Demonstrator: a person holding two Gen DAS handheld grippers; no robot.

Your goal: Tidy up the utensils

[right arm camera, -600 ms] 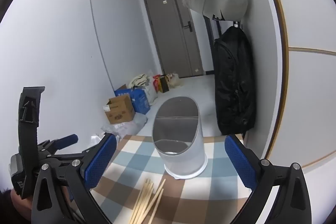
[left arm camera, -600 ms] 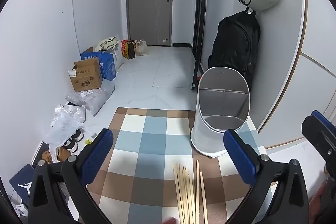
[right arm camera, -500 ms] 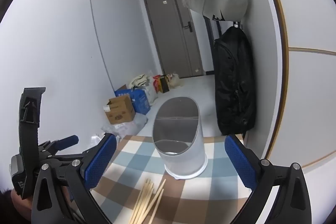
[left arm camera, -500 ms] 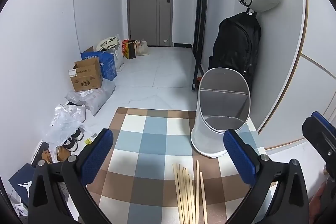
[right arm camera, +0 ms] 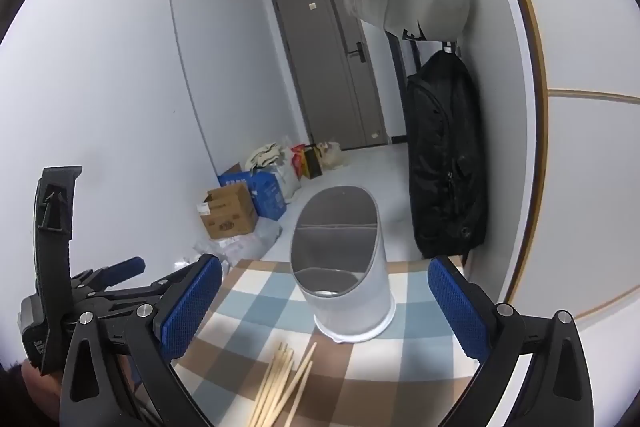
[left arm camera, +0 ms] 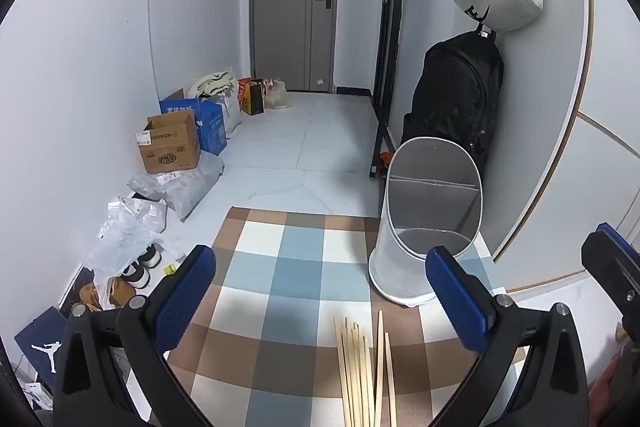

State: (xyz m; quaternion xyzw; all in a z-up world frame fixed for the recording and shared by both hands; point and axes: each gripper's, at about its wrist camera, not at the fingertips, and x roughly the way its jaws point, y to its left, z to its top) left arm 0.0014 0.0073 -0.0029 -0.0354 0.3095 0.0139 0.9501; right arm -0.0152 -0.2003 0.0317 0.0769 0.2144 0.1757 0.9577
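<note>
A bundle of wooden chopsticks (left arm camera: 362, 371) is seen lying flat on the checkered cloth (left arm camera: 280, 267) of the table, with a white slanted-top utensil holder (left arm camera: 428, 223) standing upright just beyond the tips. The holder's inside is divided by a partition, and no utensils can be made out in it, so the sorting is judged to be at its start.

Both tools are held above the near end of the table with nothing between their pads. The left hand-held gripper (left arm camera: 320, 291) is spread wide, and the right hand-held gripper (right arm camera: 324, 301) is likewise spread wide.

Several risks are judged from this layout. The chopsticks lie close together and partly fanned, so a pinch aimed at 1 stick could catch 2 or more, or could scatter the rest. Because the sticks are thin and lie flat, the pads could slide over them and press into the cloth instead. The holder looks light and tall, so it could be knocked or tipped if a stick is pushed against its rim.

In the left view, the bundle lies below and slightly right of the midpoint between the pads, near the bottom edge. In the right view, it lies below and slightly left of that midpoint, with the holder straight ahead.
</note>
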